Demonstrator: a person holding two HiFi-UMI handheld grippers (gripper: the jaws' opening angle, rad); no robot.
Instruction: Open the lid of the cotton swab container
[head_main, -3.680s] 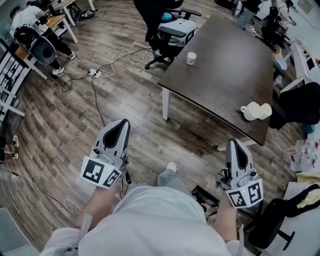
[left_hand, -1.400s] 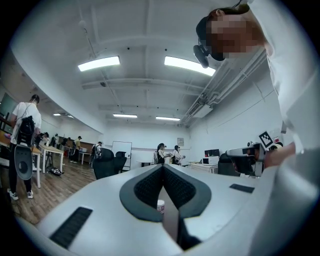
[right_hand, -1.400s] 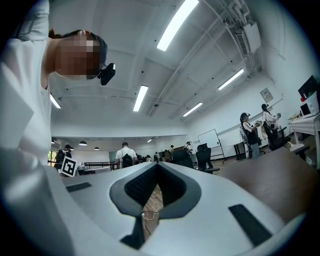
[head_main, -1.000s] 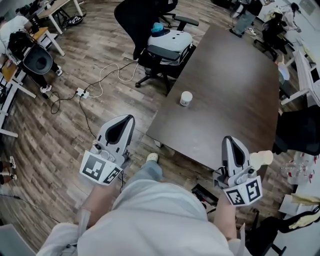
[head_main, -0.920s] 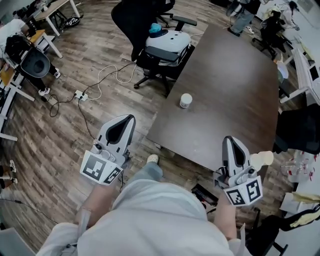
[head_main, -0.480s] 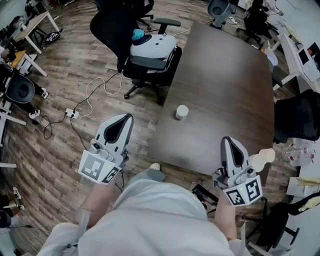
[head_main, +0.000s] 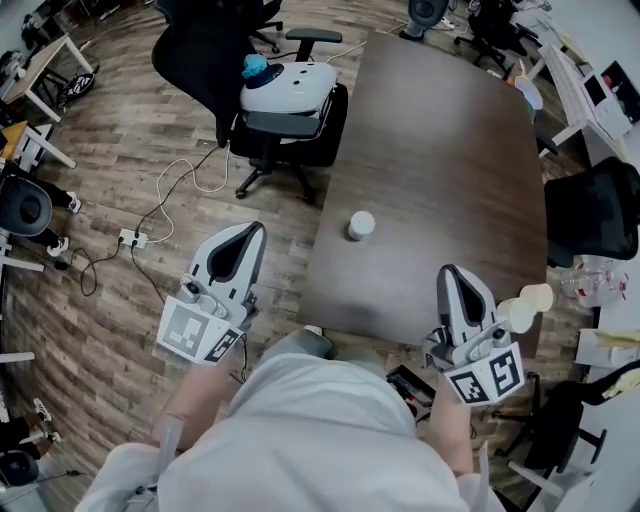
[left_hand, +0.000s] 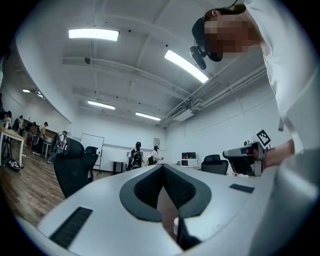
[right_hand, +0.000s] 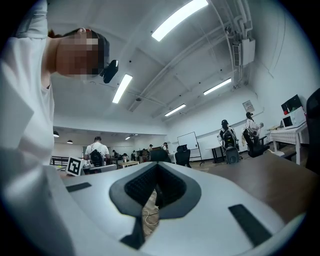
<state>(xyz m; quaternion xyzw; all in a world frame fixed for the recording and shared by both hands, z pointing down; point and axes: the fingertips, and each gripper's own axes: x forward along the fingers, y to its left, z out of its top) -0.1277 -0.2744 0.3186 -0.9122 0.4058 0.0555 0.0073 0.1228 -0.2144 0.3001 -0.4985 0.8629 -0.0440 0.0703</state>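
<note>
The head view shows two claws, the left claw (head_main: 241, 243) and the right claw (head_main: 456, 283). There is one dark surface (head_main: 450, 140), and on it one small white round container (head_main: 361, 225). Three black office chairs (head_main: 200, 55) stand near it: one to its left, one to its right (head_main: 592, 205), and one at its far end (head_main: 428, 10). One white power strip (head_main: 132, 238) lies on the floor (head_main: 110, 130).

A dark brown table (head_main: 450, 150) stood on a wood-plank floor (head_main: 110, 290), a black office chair (head_main: 200, 60) just beside it. White cables (head_main: 185, 185) trailed nearby. Strip lights (left_hand: 94, 34) lit the white ceiling (left_hand: 145, 25).
</note>
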